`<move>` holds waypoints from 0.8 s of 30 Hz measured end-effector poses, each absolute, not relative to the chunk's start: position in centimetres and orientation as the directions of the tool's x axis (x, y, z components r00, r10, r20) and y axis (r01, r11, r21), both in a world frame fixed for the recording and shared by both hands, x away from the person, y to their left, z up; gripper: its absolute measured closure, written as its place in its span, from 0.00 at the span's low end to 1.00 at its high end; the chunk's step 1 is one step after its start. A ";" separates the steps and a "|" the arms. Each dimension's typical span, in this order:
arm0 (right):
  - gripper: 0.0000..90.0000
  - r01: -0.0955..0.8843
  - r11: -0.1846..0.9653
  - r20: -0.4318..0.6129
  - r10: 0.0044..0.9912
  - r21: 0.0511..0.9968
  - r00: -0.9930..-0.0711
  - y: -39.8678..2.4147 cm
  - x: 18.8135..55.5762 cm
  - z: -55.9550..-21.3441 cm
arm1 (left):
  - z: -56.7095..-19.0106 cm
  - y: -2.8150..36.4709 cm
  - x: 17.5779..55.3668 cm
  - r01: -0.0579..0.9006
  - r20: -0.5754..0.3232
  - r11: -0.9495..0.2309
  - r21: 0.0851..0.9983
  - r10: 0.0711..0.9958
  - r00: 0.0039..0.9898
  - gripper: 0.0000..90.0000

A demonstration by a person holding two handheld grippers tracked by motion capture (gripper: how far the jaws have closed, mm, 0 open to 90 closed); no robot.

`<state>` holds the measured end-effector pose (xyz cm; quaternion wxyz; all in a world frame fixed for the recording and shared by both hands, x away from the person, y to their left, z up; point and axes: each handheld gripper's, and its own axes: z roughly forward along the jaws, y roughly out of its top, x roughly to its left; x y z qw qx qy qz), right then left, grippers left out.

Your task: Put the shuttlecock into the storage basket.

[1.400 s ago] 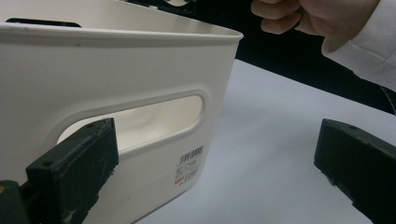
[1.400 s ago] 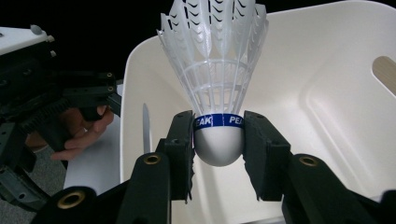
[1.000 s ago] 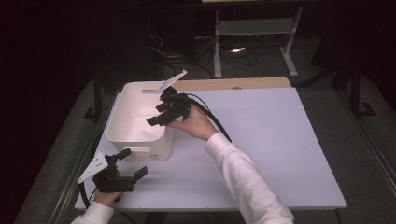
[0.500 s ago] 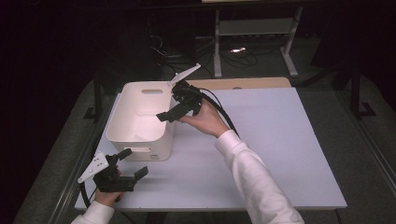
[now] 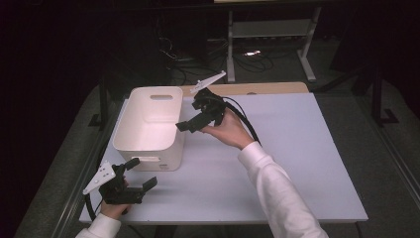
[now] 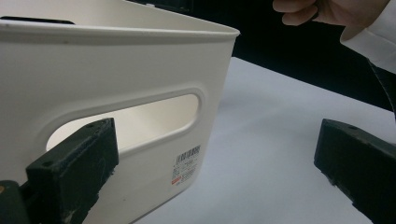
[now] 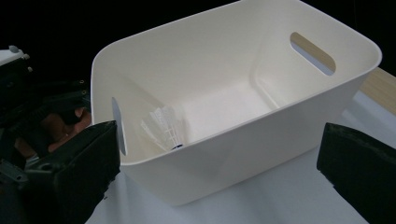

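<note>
Our right gripper (image 5: 190, 120) hangs just off the 3 o'clock rim of the white bin (image 5: 130, 134), jaws having just been opening, now wide and empty. The shuttlecock (image 7: 164, 127) lies inside at the bin's near end (probably on its side, cork toward the wall). Our left gripper (image 5: 139, 174), jaws wide, sits at 6 o'clock, nearer that end, on the tabletop (image 5: 297, 148).

Your right gripper (image 5: 190, 120) hung over the tabletop (image 5: 297, 148) just beside the white bin (image 5: 148, 130), its fingers spread with nothing between them. Your left gripper (image 5: 140, 175) sat open near the bin's front wall.
</note>
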<state>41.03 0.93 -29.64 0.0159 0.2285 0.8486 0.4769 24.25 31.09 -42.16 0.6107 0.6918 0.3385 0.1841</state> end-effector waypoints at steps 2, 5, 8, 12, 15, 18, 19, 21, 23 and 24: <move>0.00 0.372 0.433 0.190 0.407 0.821 -0.893 0.4 40.9 -29.7 | -42.2 31.1 24.3 0.243 -0.160 -0.022 0.970 0.693 0.703 0.00; 0.00 0.366 0.423 0.183 0.414 0.829 -0.892 -0.4 40.8 -29.8 | -42.2 31.0 24.3 0.242 -0.165 -0.015 0.970 0.692 0.703 0.00; 0.00 0.370 0.418 0.182 0.423 0.830 -0.887 -1.3 40.6 -29.9 | -42.1 31.1 24.2 0.241 -0.154 -0.030 0.970 0.694 0.703 0.00; 0.00 0.370 0.409 0.179 0.435 0.834 -0.883 -2.4 40.4 -30.1 | -42.1 31.0 24.2 0.243 -0.161 -0.020 0.970 0.696 0.700 0.00; 0.00 0.362 0.393 0.175 0.436 0.845 -0.883 -3.3 40.0 -30.2 | -42.1 31.0 24.2 0.241 -0.162 -0.015 0.970 0.697 0.698 0.00; 0.00 0.363 0.388 0.172 0.447 0.847 -0.878 -4.1 39.7 -30.3 | -42.1 31.0 24.3 0.251 -0.163 -0.024 0.968 0.699 0.696 0.00; 0.00 0.364 0.385 0.172 0.449 0.848 -0.877 -4.3 39.7 -30.4 | -42.1 30.9 24.3 0.253 -0.173 -0.011 0.968 0.699 0.694 0.00; 0.00 0.369 0.378 0.177 0.454 0.849 -0.873 -4.8 39.7 -30.5 | -42.2 31.0 24.3 0.251 -0.163 -0.024 0.968 0.699 0.696 0.00; 0.00 0.372 0.374 0.179 0.459 0.850 -0.870 -5.2 39.7 -30.7 | -42.2 31.0 24.3 0.255 -0.165 -0.025 0.967 0.699 0.696 0.00; 0.00 0.375 0.368 0.183 0.460 0.851 -0.869 -5.4 39.7 -30.8 | -42.2 30.9 24.3 0.250 -0.168 -0.017 0.968 0.697 0.697 0.00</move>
